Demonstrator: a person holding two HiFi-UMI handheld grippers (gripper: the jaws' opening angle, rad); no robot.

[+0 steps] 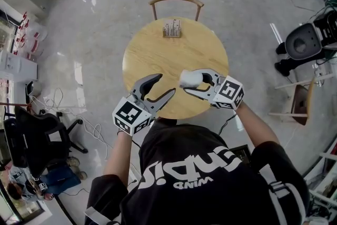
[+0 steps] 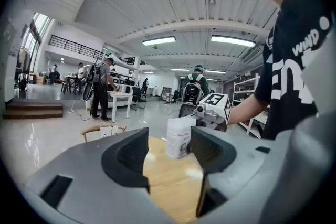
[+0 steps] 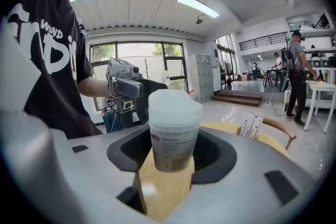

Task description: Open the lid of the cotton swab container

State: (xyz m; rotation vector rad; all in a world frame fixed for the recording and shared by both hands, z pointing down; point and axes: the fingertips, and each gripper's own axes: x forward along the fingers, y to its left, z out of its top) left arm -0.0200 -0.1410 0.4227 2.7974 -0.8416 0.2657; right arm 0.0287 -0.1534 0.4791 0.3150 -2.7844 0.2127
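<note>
Clamping the lidded cotton swab container in your right gripper over the table's near edge, you hold your left gripper wide open and empty.

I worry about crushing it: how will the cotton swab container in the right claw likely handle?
The cotton swab container looks like thin translucent plastic: probably light, somewhat squeezable. Its smooth, downward-tapering wall may slip in the right claw. Wider at the lid, it could tip easily.
</note>
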